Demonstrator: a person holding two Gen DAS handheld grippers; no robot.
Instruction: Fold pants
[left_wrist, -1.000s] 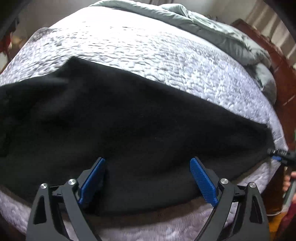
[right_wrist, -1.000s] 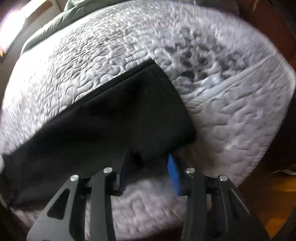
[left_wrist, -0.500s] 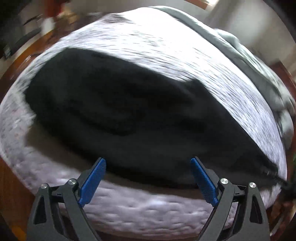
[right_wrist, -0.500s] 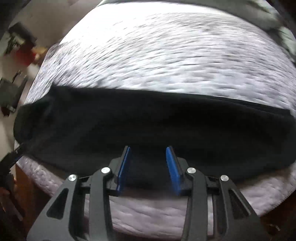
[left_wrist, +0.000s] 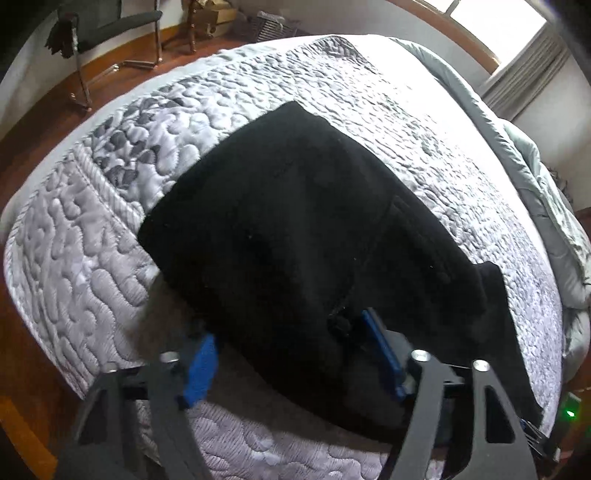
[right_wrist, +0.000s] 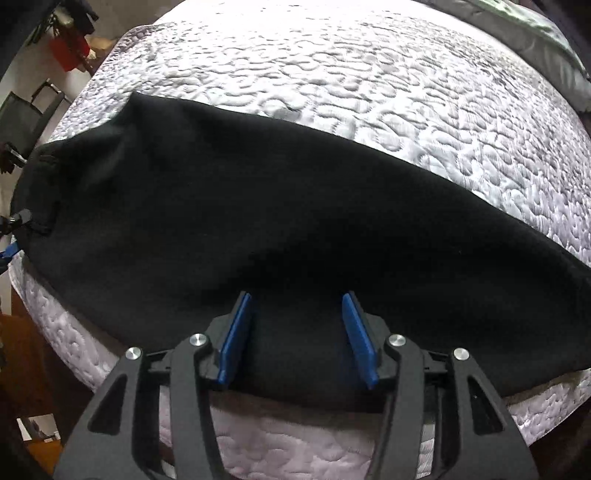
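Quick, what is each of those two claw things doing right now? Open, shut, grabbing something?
Left gripper: closing, the black pants edge between its jaws, not yet pinched.
Right gripper: opening, jaws apart over the pants, gripping nothing.

pants (left_wrist: 295, 229): plain black, no pattern
quilt (left_wrist: 92, 236): pale grey-lilac, stitched all over in a winding pebble pattern — darker grey blotches near its corner
duvet (left_wrist: 535, 177): plain grey-green, along the quilt's far edge
left gripper (left_wrist: 291, 358): black frame, blue pads, silver bolts
right gripper (right_wrist: 299, 336): black frame, blue ribbed pads, silver bolts
floor (left_wrist: 33, 129): reddish-brown wood
chair (left_wrist: 107, 26): black — metal legs
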